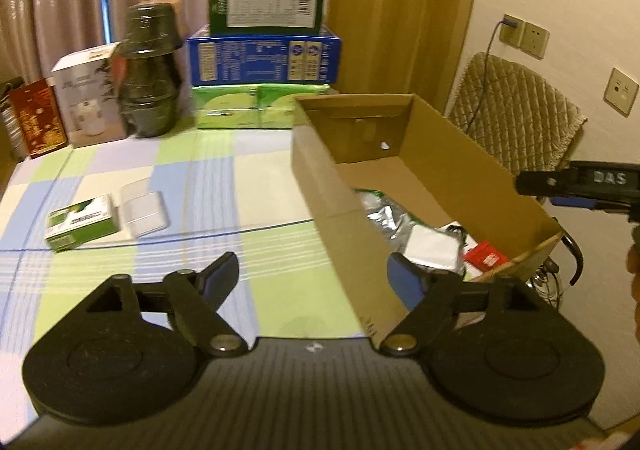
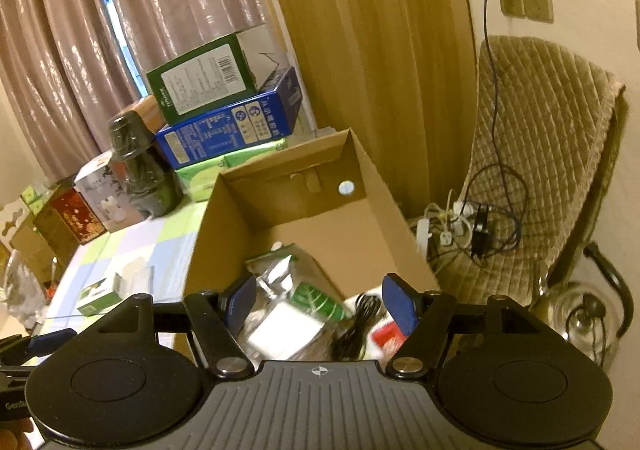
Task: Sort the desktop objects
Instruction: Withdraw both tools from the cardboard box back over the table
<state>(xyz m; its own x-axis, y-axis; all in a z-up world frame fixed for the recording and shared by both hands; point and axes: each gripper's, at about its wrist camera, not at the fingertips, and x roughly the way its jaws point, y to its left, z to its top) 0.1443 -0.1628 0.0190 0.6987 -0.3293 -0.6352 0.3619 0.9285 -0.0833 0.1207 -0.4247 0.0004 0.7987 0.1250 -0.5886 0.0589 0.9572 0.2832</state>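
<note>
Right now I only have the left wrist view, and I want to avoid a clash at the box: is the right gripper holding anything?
Observer: No. The right gripper is open and empty, at the near end of the cardboard box.
Operator: What's in front of it?
Observer: A bundled black cable beside a green leaf-print packet, inside the box.
Operator: Anything beyond the box?
Observer: A white power strip with plugs lies on the chair seat.
</note>
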